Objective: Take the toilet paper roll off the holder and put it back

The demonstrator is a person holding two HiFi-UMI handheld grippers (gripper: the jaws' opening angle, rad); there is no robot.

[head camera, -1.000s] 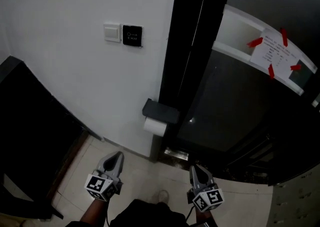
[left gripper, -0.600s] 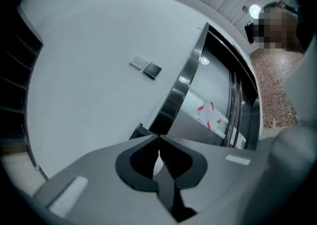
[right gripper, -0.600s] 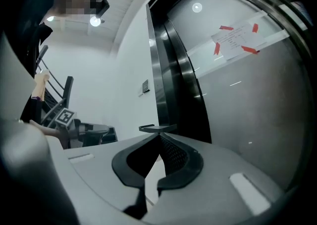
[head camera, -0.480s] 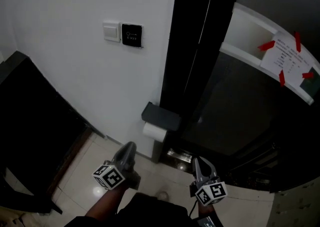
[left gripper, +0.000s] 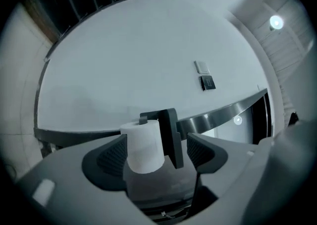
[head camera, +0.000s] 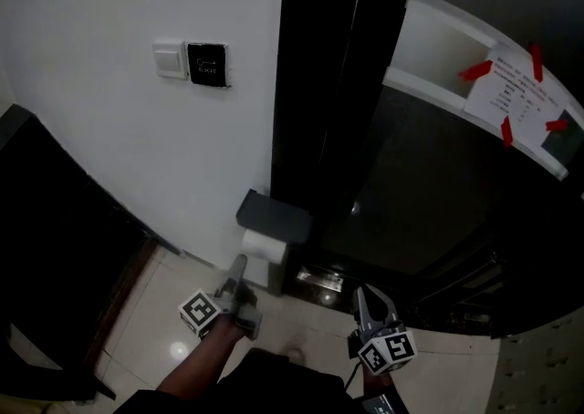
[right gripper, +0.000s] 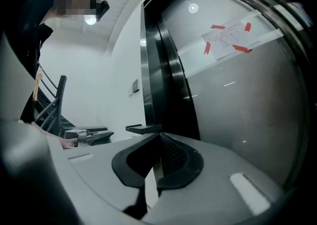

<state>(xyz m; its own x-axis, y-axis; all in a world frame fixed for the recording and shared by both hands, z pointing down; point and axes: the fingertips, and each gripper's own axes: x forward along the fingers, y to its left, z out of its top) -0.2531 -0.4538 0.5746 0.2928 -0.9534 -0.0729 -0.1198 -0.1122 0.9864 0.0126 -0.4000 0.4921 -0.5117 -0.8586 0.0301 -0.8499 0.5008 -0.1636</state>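
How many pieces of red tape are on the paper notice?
4 pieces of red tape, one at each corner of the paper notice: left, top, bottom, right in the head view. None seems hidden.

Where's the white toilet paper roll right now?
Lower centre of the head view, the white toilet paper roll hangs under the dark grey holder, lined up between the opening jaws of the left gripper, not gripped.

I read "EXIT" on the black plate (head camera: 207,65) on the wall at my eleven o'clock. The taped notice (head camera: 514,93) at two o'clock carries print too small for me to read.
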